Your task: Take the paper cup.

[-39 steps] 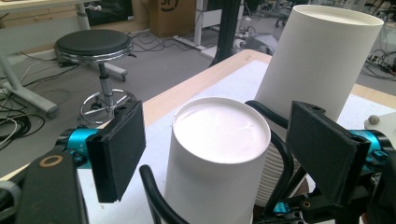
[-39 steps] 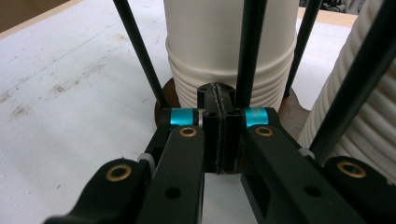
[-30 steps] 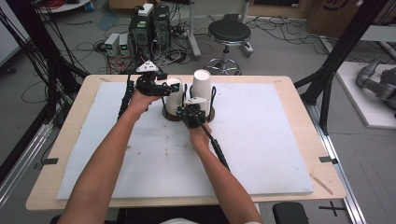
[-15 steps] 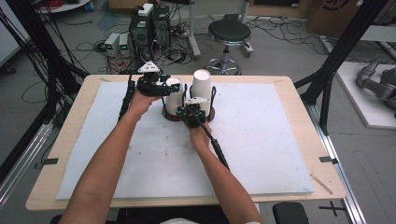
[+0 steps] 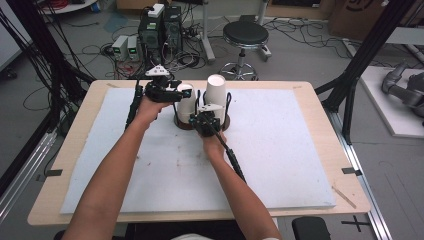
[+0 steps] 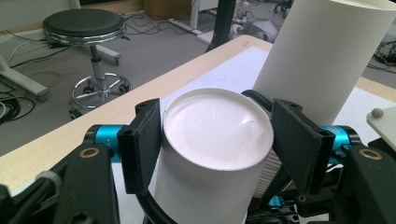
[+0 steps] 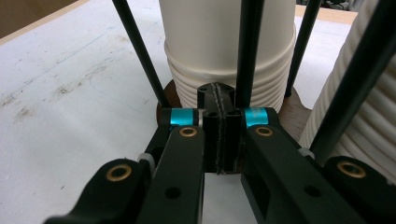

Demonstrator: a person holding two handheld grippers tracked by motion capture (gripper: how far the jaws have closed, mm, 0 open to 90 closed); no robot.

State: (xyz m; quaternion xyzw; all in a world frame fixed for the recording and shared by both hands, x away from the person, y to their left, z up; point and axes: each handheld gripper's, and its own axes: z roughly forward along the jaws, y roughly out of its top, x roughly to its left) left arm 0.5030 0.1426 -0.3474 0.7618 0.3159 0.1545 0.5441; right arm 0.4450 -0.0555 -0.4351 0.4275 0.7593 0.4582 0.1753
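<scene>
**Two cup stacks on the holder, both grippers in**

At my left, the left gripper [image 5: 175, 94] has its jaws set apart around the top inverted cup [image 6: 215, 140] of the shorter stack, the left jaw touching its side. Just right stands the taller cup stack [image 5: 215, 95]. My right gripper [image 7: 218, 122] is pressed closed at the dark holder base [image 7: 292, 114] on the white mat [image 5: 300, 140]

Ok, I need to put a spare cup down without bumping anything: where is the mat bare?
Bare: the white mat from the cup stand right to the table edge, and the near-left stretch beside the left forearm. Crowded: back centre, where left tool and right tool meet the cups.
</scene>
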